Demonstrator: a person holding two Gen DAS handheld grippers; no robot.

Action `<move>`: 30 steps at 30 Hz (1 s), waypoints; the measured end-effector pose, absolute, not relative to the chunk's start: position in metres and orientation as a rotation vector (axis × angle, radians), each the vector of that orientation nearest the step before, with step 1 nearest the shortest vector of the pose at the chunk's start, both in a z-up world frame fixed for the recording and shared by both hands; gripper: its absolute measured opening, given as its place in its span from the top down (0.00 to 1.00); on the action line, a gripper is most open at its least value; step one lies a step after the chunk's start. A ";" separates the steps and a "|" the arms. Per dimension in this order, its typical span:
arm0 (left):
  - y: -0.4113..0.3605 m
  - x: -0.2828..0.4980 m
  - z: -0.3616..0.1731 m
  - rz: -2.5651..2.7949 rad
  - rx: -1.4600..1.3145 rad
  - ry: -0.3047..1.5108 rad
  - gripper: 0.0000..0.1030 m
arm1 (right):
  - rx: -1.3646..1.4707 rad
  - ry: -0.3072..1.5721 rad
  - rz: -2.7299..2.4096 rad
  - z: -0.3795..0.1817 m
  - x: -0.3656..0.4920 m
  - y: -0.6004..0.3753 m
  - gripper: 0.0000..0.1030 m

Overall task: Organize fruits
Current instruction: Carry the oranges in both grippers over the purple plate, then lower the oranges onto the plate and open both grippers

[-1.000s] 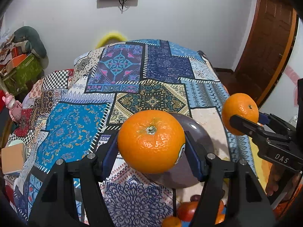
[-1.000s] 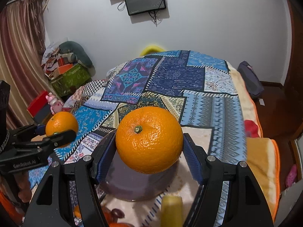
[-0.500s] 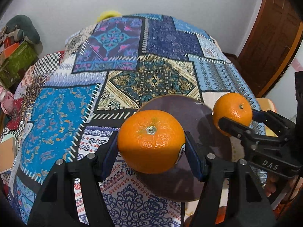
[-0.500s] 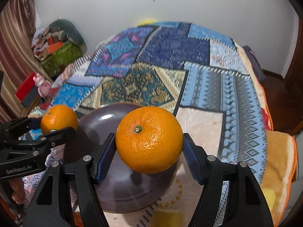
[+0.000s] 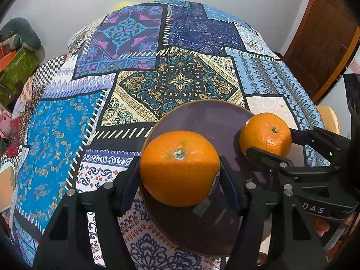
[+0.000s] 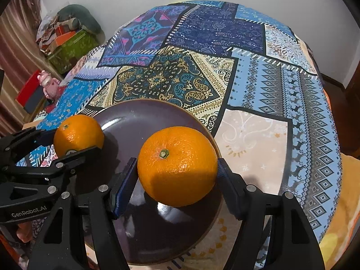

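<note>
A dark purple plate [image 5: 202, 121] lies on a patchwork bedspread; it also shows in the right wrist view [image 6: 139, 117]. My left gripper [image 5: 180, 175] is shut on an orange [image 5: 180, 168] and holds it over the plate's left edge. My right gripper [image 6: 175, 173] is shut on a second orange [image 6: 177, 166] over the plate's right part. Each orange also shows in the other view, the right one [image 5: 265, 135] and the left one [image 6: 78, 135]. I cannot tell whether either orange touches the plate.
The patchwork bedspread [image 5: 180, 78] covers the bed all around the plate. A brown door [image 5: 324, 36] stands at the right. Boxes and clutter [image 6: 67, 42] and a pink toy [image 6: 48, 83] sit beside the bed at the left.
Both grippers have come down and tilted towards the plate with their oranges still held. The plate now fills more of both views, and the fruit that showed at the bottom edge is out of view.
</note>
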State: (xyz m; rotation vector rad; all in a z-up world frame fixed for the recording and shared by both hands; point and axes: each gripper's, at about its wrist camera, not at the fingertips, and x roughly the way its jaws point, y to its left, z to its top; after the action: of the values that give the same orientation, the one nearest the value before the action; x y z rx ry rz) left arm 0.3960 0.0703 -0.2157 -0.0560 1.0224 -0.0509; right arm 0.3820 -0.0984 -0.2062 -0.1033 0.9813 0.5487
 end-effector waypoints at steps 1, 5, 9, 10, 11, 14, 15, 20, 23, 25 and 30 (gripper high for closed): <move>0.070 0.397 -0.216 -0.052 -0.053 1.021 0.36 | -0.102 0.982 0.549 -0.206 0.382 -0.099 0.36; 0.070 0.399 -0.217 -0.046 -0.050 1.023 0.36 | -0.100 0.988 0.549 -0.206 0.385 -0.100 0.36; 0.069 0.396 -0.212 -0.061 -0.060 1.012 0.36 | -0.099 0.985 0.538 -0.204 0.384 -0.101 0.34; 0.068 0.394 -0.208 -0.066 -0.062 1.000 0.36 | -0.099 0.972 0.534 -0.200 0.382 -0.102 0.34; 0.067 0.392 -0.203 -0.064 -0.055 0.986 0.36 | -0.099 0.956 0.531 -0.196 0.380 -0.103 0.34; 0.063 0.383 -0.186 -0.051 -0.024 0.944 0.36 | -0.095 0.927 0.540 -0.181 0.375 -0.107 0.34; 0.064 0.381 -0.181 -0.051 -0.028 0.938 0.36 | -0.095 0.917 0.539 -0.177 0.373 -0.109 0.34; 0.070 0.361 -0.153 -0.053 -0.061 0.897 0.36 | -0.110 0.853 0.529 -0.152 0.351 -0.119 0.34; 0.072 0.345 -0.140 -0.051 -0.063 0.876 0.36 | -0.120 0.814 0.523 -0.138 0.334 -0.129 0.34; 0.072 0.332 -0.132 -0.051 -0.064 0.865 0.36 | -0.127 0.791 0.515 -0.130 0.321 -0.135 0.34; 0.072 0.302 -0.123 -0.048 -0.055 0.854 0.35 | -0.140 0.753 0.496 -0.120 0.290 -0.153 0.34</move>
State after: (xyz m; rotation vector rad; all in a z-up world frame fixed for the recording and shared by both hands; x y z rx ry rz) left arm 0.3024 0.0719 -0.1227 -0.0551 0.8535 -0.0476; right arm 0.2902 -0.1532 -0.1203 -0.1401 0.7534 0.4956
